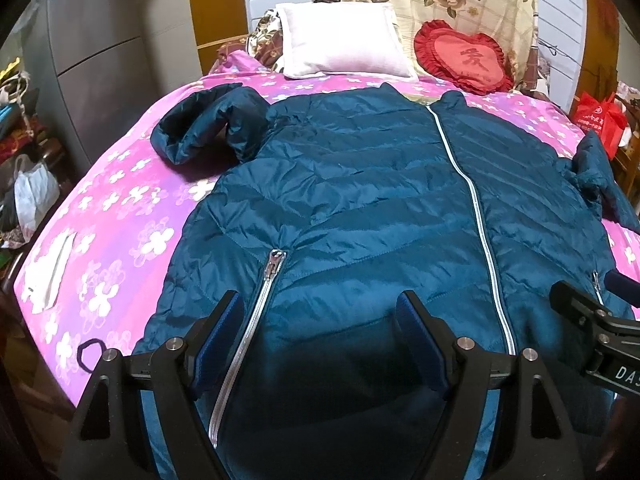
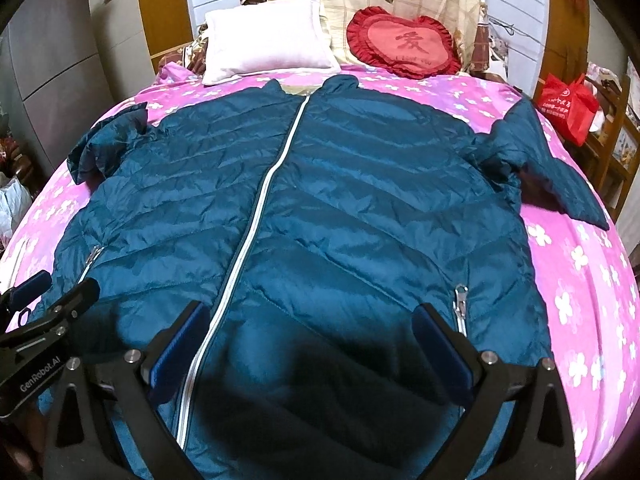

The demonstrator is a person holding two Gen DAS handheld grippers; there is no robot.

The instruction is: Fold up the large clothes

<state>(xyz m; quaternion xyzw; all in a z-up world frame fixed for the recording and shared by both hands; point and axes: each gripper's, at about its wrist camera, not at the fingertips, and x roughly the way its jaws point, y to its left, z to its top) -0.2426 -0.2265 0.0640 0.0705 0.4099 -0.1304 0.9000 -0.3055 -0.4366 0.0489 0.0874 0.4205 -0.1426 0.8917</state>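
Note:
A large teal quilted jacket (image 1: 360, 184) (image 2: 320, 200) lies front up and zipped on the pink flowered bedspread (image 1: 120, 208) (image 2: 580, 280), collar toward the pillows. Its left sleeve (image 1: 208, 124) is bunched up; its right sleeve (image 2: 552, 168) sticks out sideways. My left gripper (image 1: 320, 320) hovers open over the hem, beside the left pocket zip (image 1: 256, 292). My right gripper (image 2: 316, 328) hovers open over the hem between the central zip (image 2: 256, 216) and the right pocket zip (image 2: 460, 304). Neither holds any fabric. Each gripper shows at the edge of the other's view.
A white pillow (image 1: 340, 40) and a red heart cushion (image 1: 464, 56) lie at the head of the bed. A red bag (image 2: 568, 104) hangs at the right. A grey wardrobe (image 1: 100, 32) and bags stand at the left. A dark hair tie (image 1: 90, 354) lies near the bed edge.

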